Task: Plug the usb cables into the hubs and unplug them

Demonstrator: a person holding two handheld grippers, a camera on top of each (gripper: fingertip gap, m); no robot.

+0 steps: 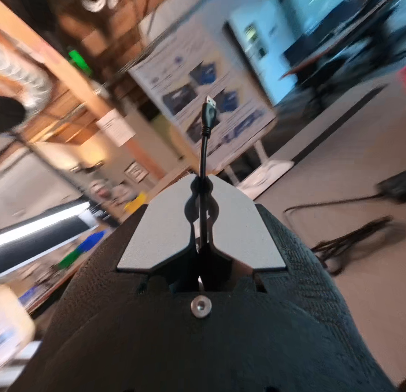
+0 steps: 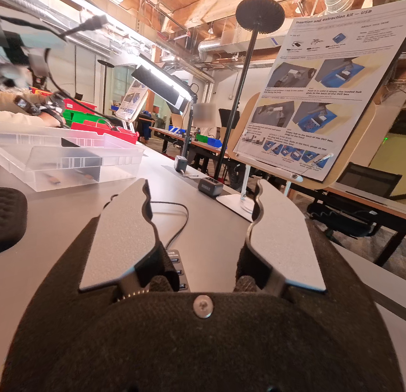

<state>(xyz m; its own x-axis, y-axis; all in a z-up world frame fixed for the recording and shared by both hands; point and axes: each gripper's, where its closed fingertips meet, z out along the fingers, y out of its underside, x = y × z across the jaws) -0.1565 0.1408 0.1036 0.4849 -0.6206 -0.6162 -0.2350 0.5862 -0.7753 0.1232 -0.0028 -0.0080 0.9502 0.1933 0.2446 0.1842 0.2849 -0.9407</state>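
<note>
Left claw (image 1: 203, 184): clenched on a black cable (image 1: 203, 157); the cable passes between the two grey fingers (image 1: 162, 223) and comes out at the tips.
Plug (image 1: 209, 112): at the end of the cable, in the air past the fingertips, metal end pointing away from the camera; it touches nothing.
Left background: strongly blurred; a board with pictures on a white stand (image 1: 204, 96) and dark cables on the floor (image 1: 342, 245) to the right can be made out, little more.
Right claw (image 2: 202, 197): released, fingers wide apart, nothing between them; it is low above the grey desk (image 2: 66, 223).
Hub (image 2: 178, 269): black, lying on the desk near the base of the left finger, partly hidden by it; three blue ports show in a row, all without plugs. Its thin black lead (image 2: 180, 216) curves away on the desk.
Clear bin (image 2: 72, 155): on the desk, far left; small dark things lie inside, too unclear to name.
Chargers (image 2: 209, 186): two small dark blocks on a dark strip, farther along the desk.
Instruction board (image 2: 307, 96): far right, on a stand, tilted.
Lamp (image 2: 162, 85): long bar light, behind the chargers.
Red and green bins (image 2: 92, 120): far left, behind the clear bin.
</note>
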